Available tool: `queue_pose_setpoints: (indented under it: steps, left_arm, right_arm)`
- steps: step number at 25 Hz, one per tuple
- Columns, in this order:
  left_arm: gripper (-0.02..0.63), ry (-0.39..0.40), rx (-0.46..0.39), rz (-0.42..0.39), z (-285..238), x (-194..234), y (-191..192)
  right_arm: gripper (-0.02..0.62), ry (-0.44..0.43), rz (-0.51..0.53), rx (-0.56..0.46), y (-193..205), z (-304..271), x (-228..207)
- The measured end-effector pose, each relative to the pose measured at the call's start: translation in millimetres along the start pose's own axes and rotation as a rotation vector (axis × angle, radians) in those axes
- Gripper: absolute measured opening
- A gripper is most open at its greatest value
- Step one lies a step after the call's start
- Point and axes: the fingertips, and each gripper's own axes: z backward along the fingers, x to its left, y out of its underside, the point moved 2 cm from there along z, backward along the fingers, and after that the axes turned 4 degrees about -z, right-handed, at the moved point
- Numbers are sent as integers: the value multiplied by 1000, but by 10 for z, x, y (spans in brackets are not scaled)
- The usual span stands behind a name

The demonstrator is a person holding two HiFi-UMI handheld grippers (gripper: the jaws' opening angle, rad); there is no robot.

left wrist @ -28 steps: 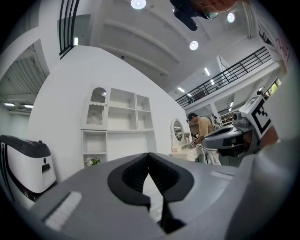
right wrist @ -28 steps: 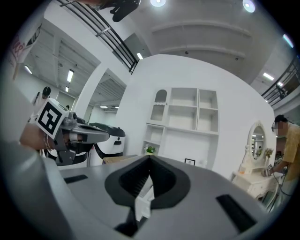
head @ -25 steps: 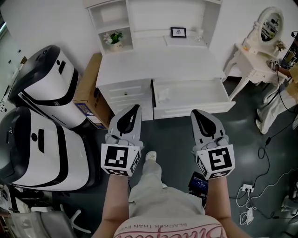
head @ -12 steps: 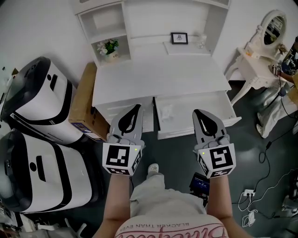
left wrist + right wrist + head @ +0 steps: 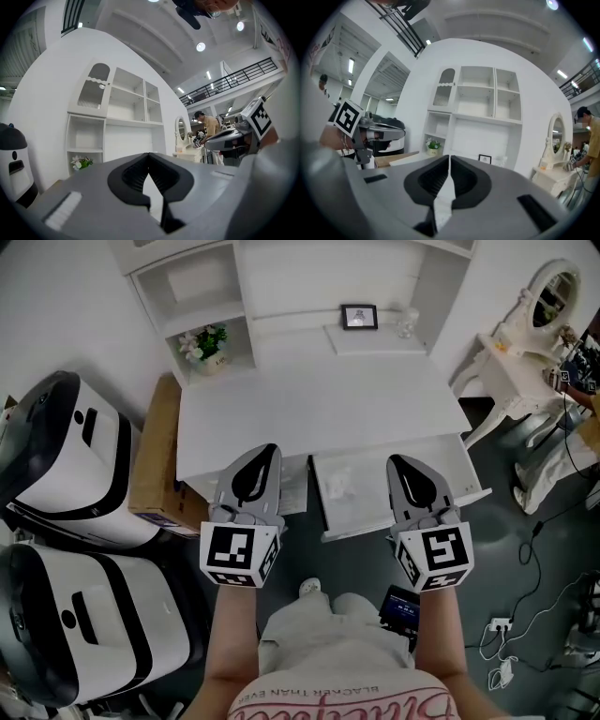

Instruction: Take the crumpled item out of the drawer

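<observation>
The left gripper (image 5: 269, 449) had its jaws pressed together with nothing between them, and the right gripper (image 5: 395, 460) was likewise closed tight and empty. Both hung above the front edge of the white desk (image 5: 319, 395), touching nothing. The crumpled item (image 5: 339, 482), a white wad, lay in the open drawer (image 5: 469, 474) pulled out from the desk's right half, near the drawer's left wall and between the 2 grippers.

Compared with 1 second before, the desk had come closer: the gripper tips, then short of the drawer front, now overlapped the desk's front edge and the drawer. The drawer was already open then, and the wad lay in the same corner.

Only the head view showed the drawer and the wad. The 2 gripper views looked over the desk to its shelves. The left gripper view also caught a person (image 5: 206, 124) standing to the desk's right, and the right gripper view showed a small picture frame (image 5: 484, 159) at the desk's back.
</observation>
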Motion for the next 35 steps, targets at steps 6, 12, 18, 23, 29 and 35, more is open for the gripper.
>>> queue_pose_setpoints:
  steps: [6,12,18,23,29,35]
  left_arm:
    - [11,22,32,20,-244,-17,149]
    - [11,4,71,30,-455,-59,268]
    - [11,-17,126,46,-597,-77,466]
    - [11,-21,188,66,-670,-102,727]
    - [11,-28,249,104,-754,-76,1034]
    - [11,-35,334,146,-906,-22,1331]
  right_arm:
    - [162,-37,-57,54,188,-166,-115]
    - [178,-91,-90,106,383,-362,-266]
    - [178,-151,-104,204,758,-625,-345]
    - [178,-185,-139,317,1230,-865,-375]
    - [178,-227,-130,491,1898,-1076,-305]
    - [176,-262,-229,695,2528,-1277,-299]
